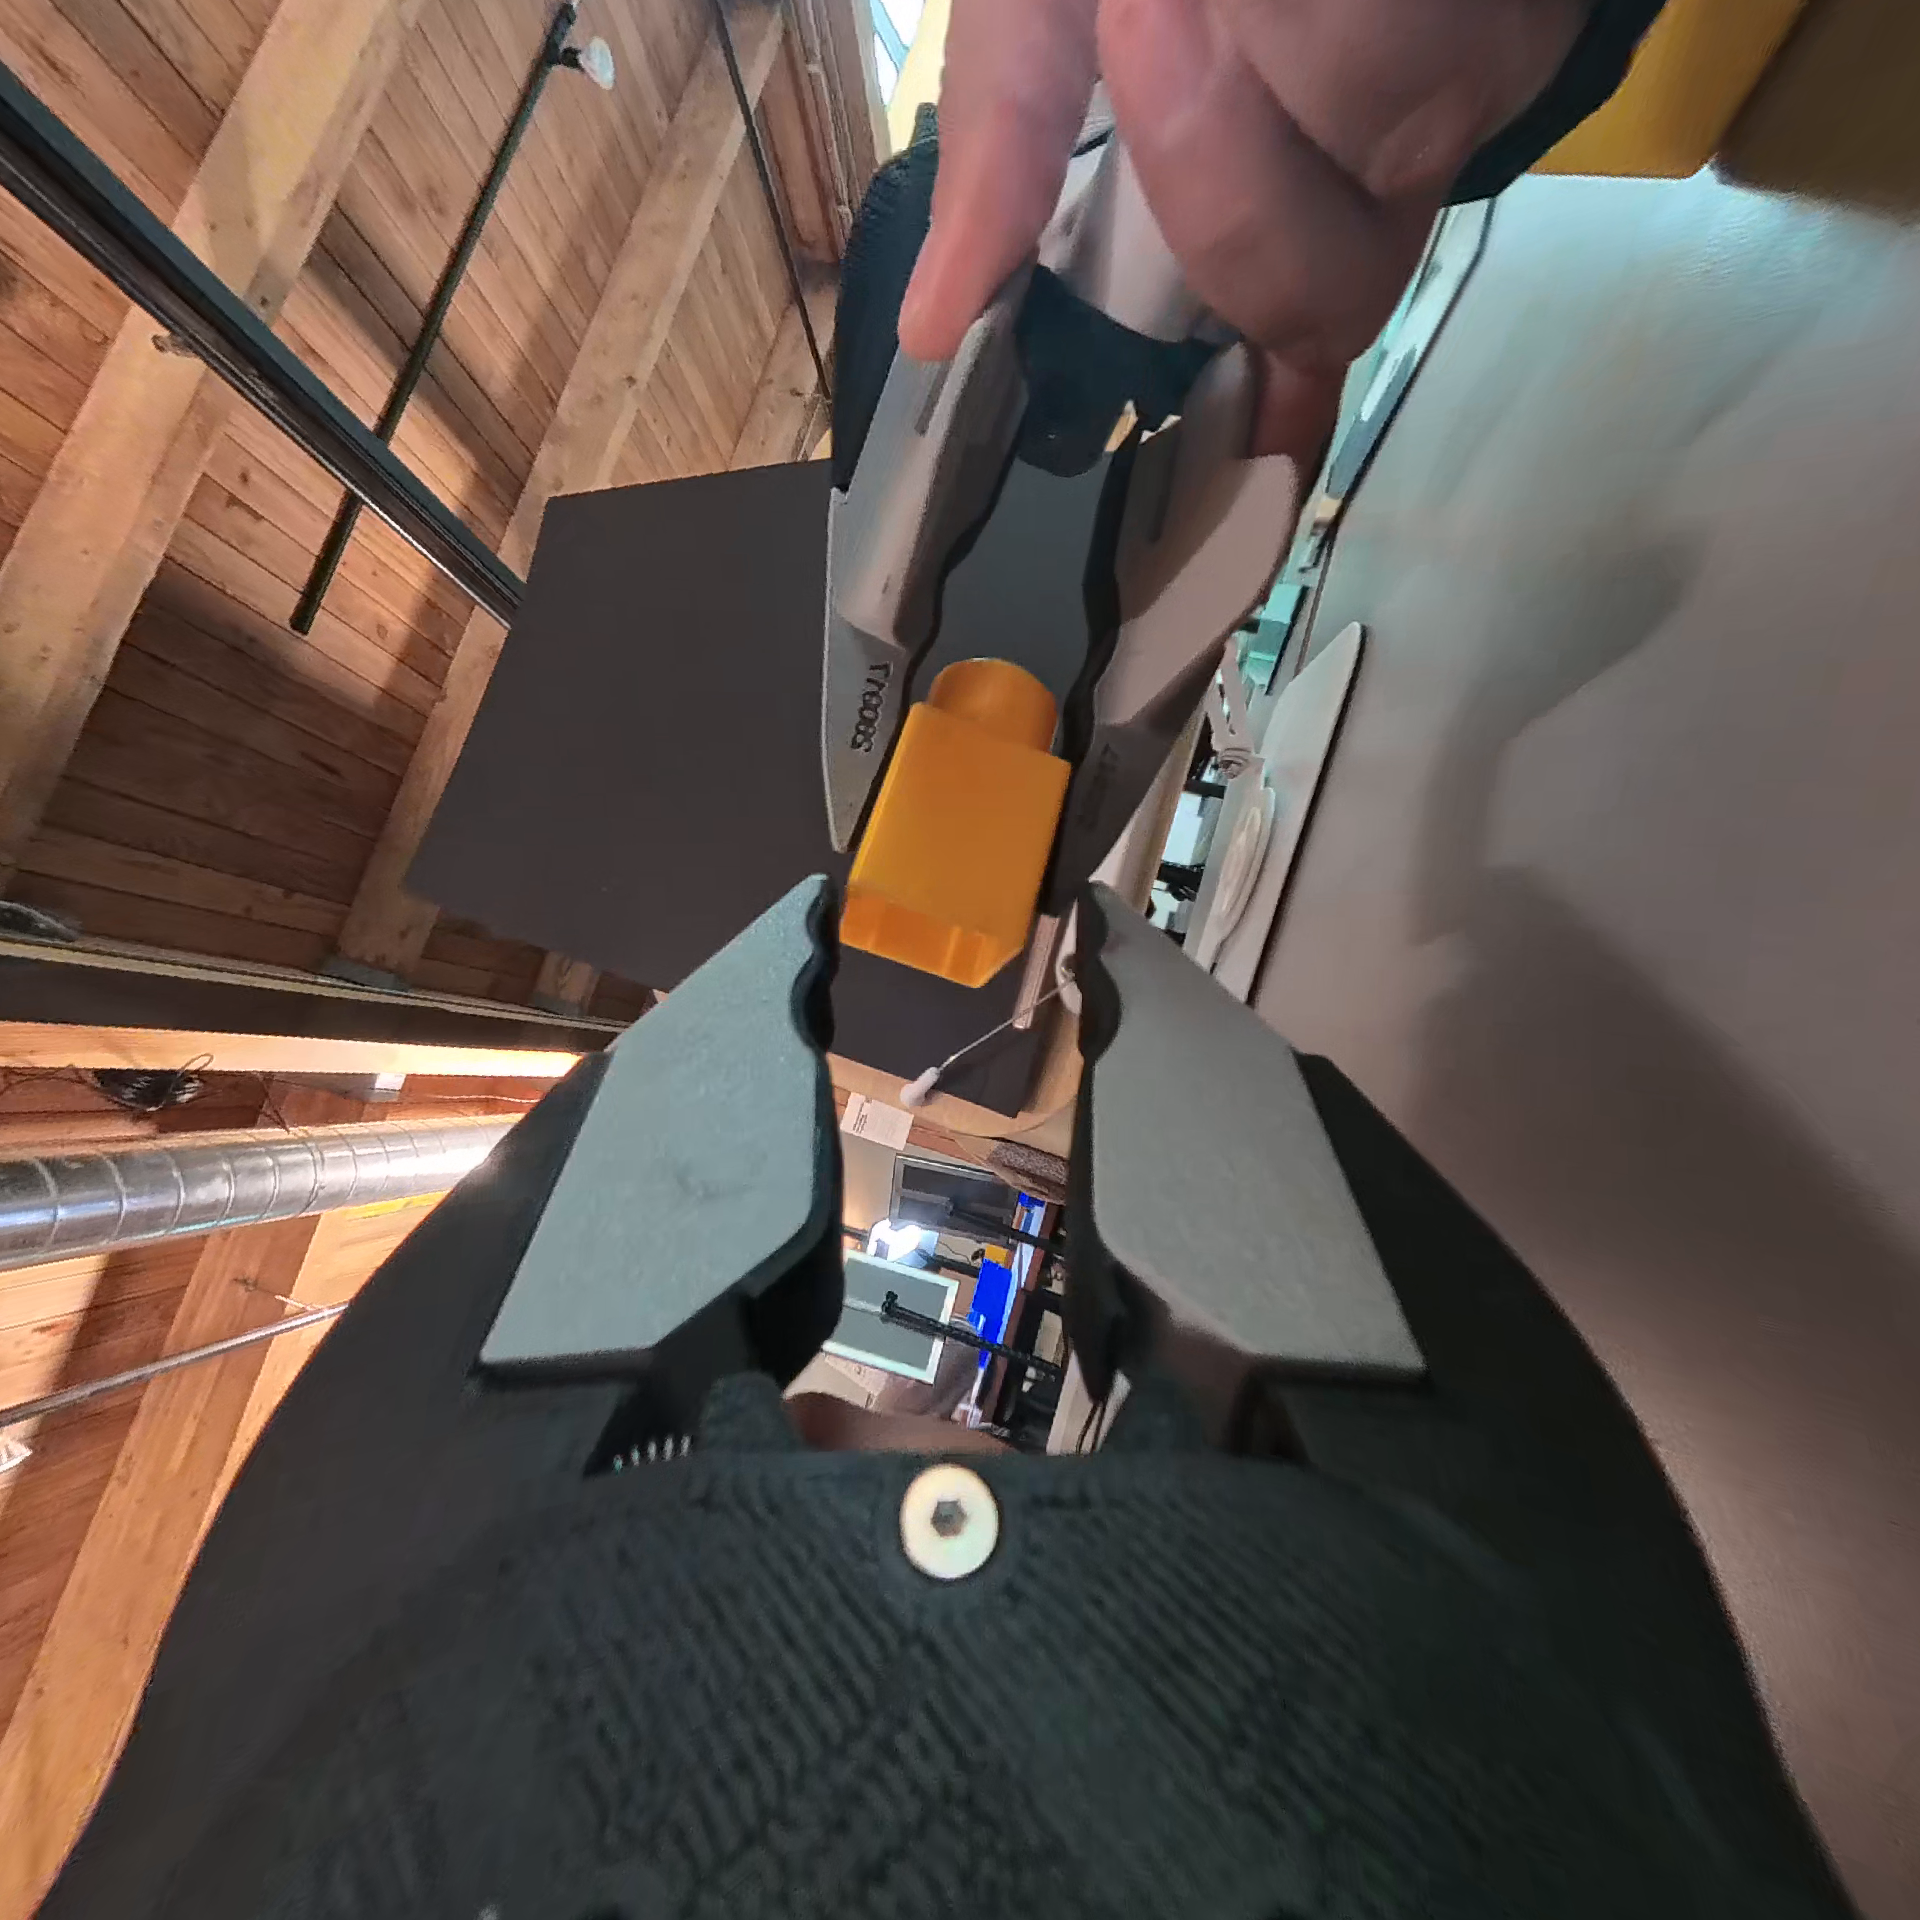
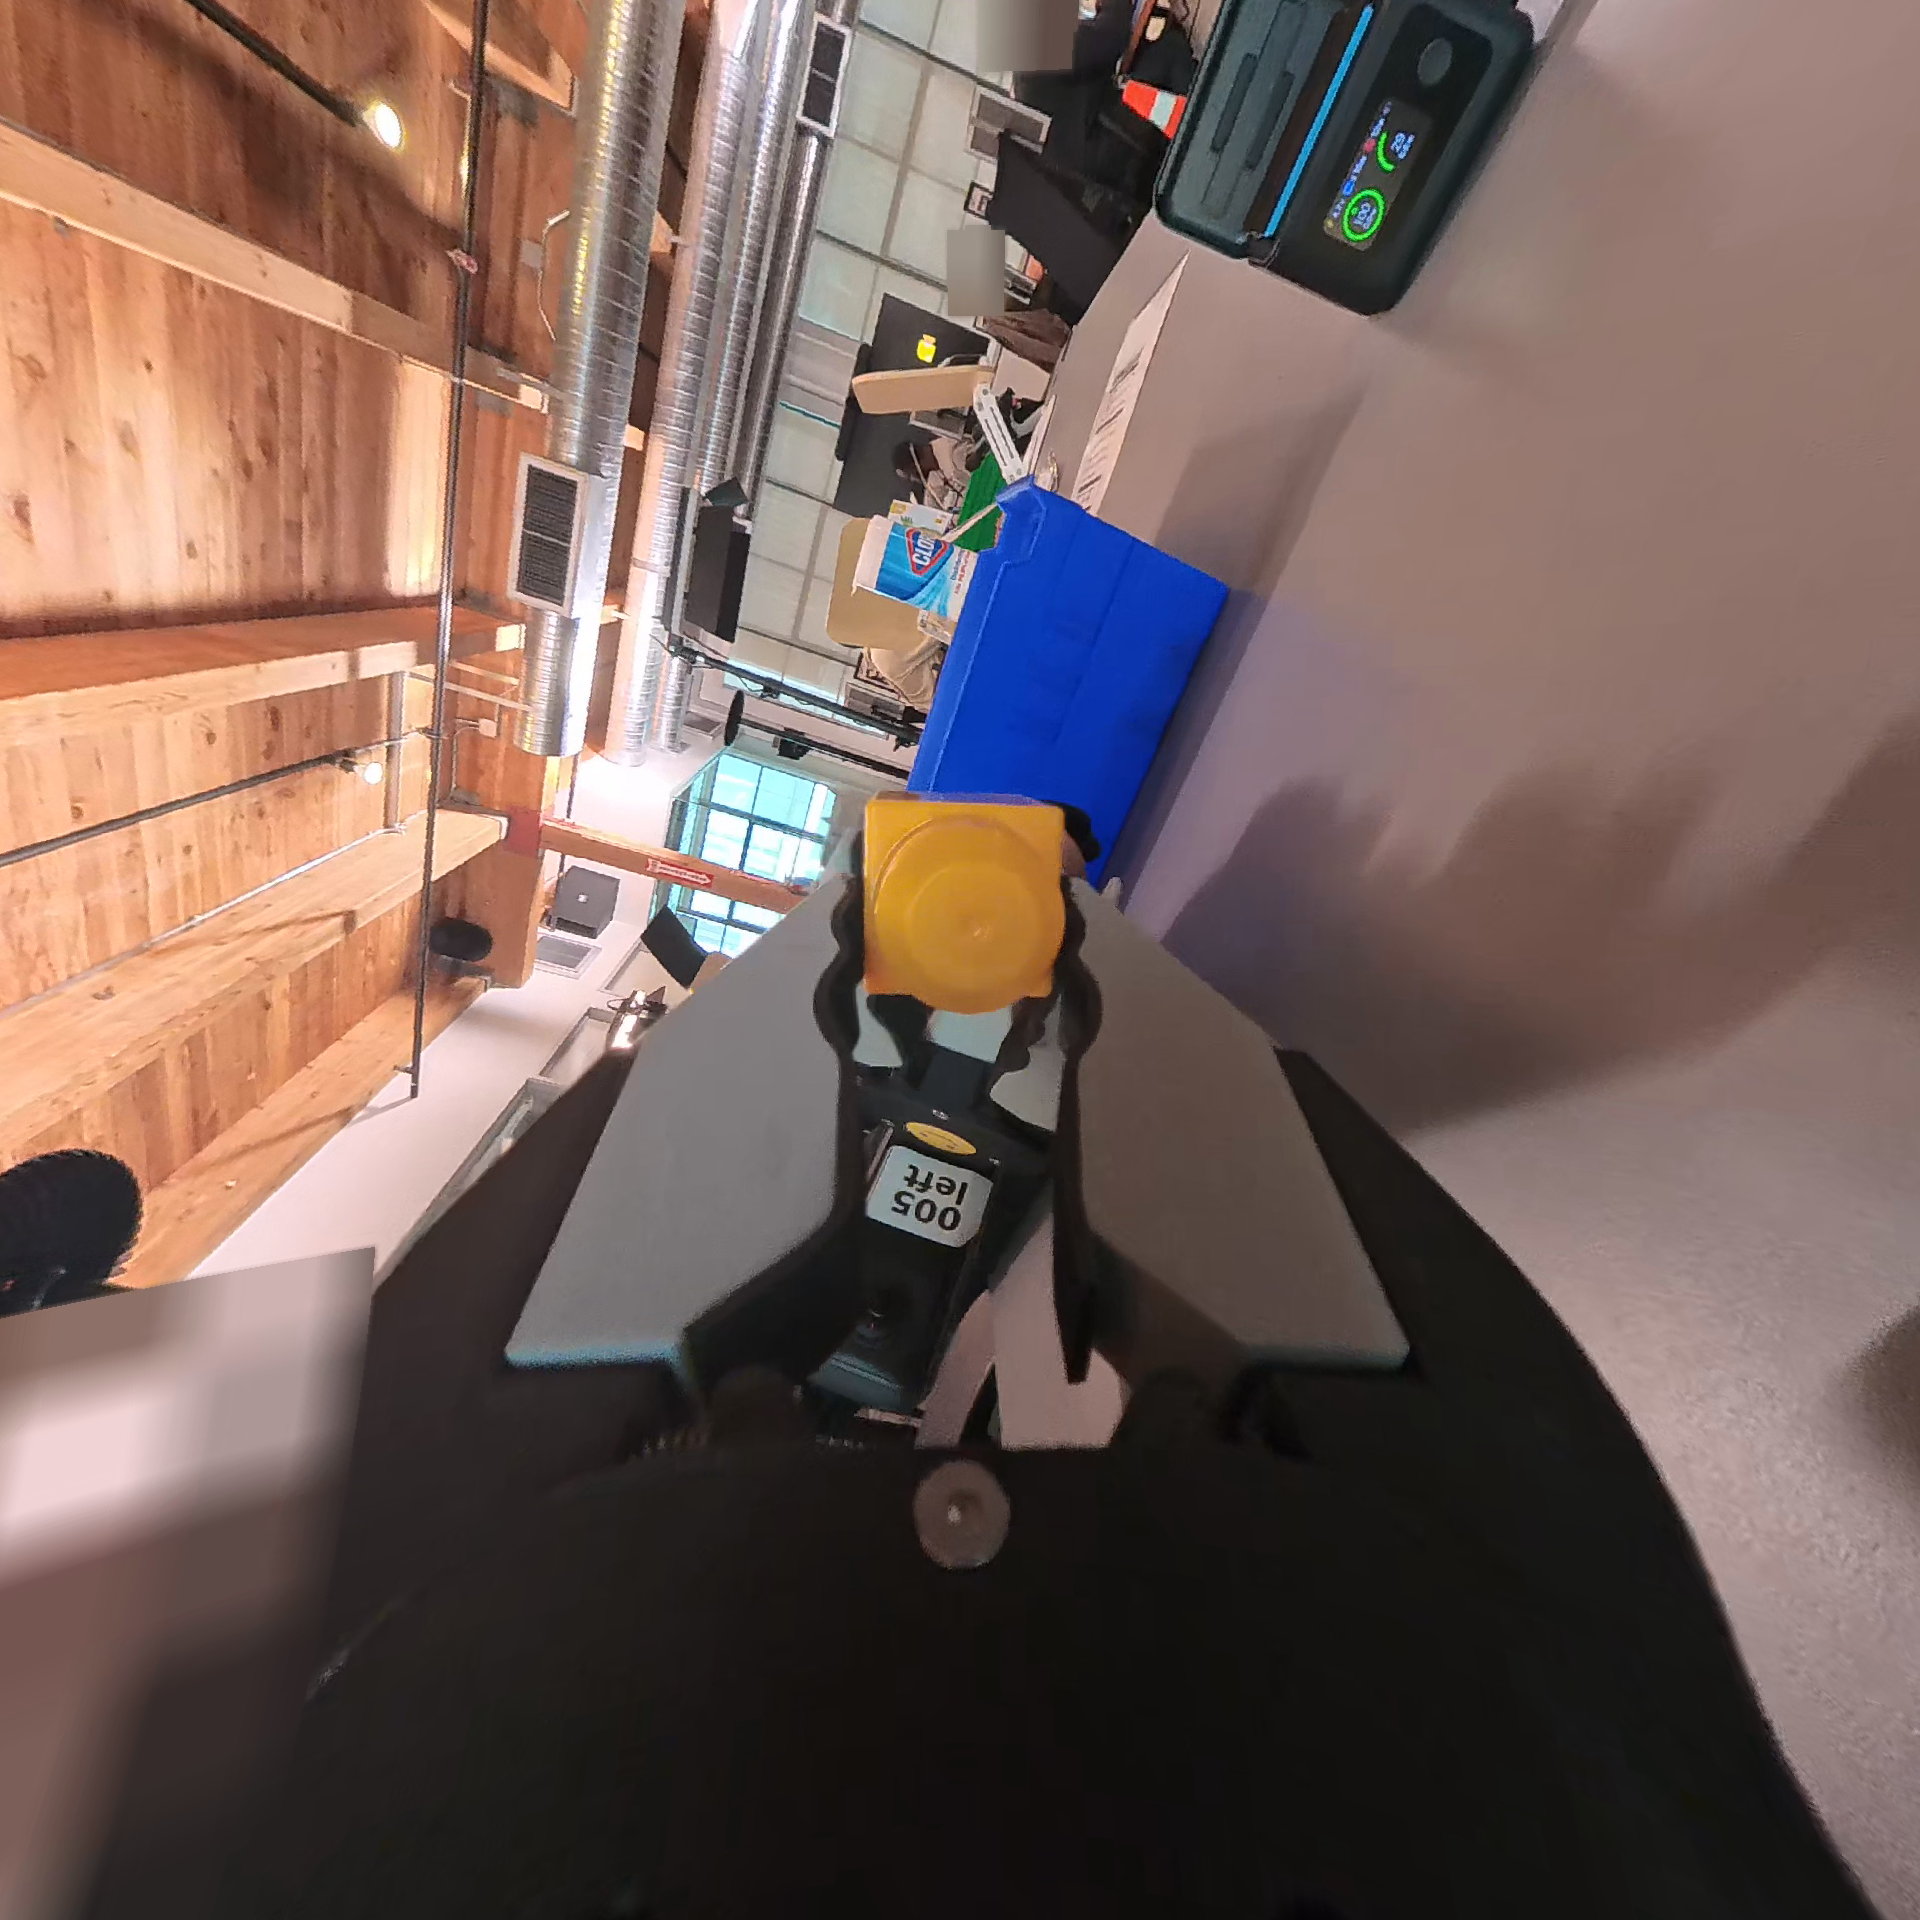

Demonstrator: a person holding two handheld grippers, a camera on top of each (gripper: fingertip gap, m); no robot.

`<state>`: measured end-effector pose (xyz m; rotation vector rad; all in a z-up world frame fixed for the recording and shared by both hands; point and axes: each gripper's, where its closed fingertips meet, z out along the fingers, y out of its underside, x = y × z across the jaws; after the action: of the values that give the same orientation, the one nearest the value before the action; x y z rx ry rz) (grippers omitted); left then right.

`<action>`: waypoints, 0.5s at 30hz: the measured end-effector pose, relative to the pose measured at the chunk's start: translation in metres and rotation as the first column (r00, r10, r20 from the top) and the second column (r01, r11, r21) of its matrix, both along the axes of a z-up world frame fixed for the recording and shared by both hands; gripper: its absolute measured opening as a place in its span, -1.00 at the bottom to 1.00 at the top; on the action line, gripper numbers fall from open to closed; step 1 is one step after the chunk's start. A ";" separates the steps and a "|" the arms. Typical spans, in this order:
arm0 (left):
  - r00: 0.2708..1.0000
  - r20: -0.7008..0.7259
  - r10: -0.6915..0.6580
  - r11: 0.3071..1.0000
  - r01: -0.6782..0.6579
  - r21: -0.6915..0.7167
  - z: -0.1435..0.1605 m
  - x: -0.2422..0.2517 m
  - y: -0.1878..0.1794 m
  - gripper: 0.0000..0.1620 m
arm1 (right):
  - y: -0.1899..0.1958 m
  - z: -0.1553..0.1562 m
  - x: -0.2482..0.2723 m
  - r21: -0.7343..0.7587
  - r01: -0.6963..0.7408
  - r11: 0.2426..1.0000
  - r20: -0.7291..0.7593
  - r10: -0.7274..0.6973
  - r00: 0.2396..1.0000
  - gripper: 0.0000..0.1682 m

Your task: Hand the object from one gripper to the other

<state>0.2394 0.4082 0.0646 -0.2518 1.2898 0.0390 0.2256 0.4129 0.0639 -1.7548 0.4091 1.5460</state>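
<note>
An orange block (image 1: 961,800) with a round stud is held in the air. My right gripper (image 1: 958,847) comes in from the top of the left wrist view, held by a hand (image 1: 1195,156), and is shut on the block's sides. My left gripper (image 1: 956,914) is open, and its dark fingertips stand on either side of the block's lower end without clearly touching it. In the right wrist view the block (image 2: 966,894) sits stud-first between my right gripper's (image 2: 961,920) grey fingers. A dark part of the left gripper (image 2: 925,1153) shows through the gap behind them.
The views are turned sideways. A grey table (image 2: 1558,623) carries a blue bin (image 2: 1070,675) and a dark power unit with a lit screen (image 2: 1340,145). A black panel (image 1: 644,727) stands behind the grippers. Wooden ceiling beams and metal ducts fill the left side.
</note>
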 end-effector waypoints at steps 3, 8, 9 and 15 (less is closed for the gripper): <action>1.000 -0.013 -0.023 1.000 0.023 -0.013 -0.002 0.000 0.001 -0.44 | 0.000 -0.003 0.000 -0.006 -0.003 1.000 0.016 0.003 1.000 -0.60; 1.000 -0.007 0.018 0.999 -0.018 0.040 -0.005 0.002 0.008 -0.29 | -0.003 -0.004 -0.010 -0.025 -0.058 0.998 -0.007 0.058 0.998 -0.60; 1.000 -0.012 0.024 0.998 -0.023 0.050 -0.004 0.001 0.009 -0.37 | -0.002 -0.007 -0.012 -0.034 -0.060 0.998 -0.001 0.060 0.998 -0.60; 1.000 -0.012 0.020 0.991 -0.021 -0.131 0.001 -0.005 0.026 -0.58 | -0.001 0.002 -0.006 0.042 -0.040 0.998 -0.023 0.041 0.999 -0.59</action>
<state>0.2345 0.4345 0.0661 -0.3777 1.3026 -0.0271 0.2193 0.4123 0.0661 -1.7242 0.3531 1.5942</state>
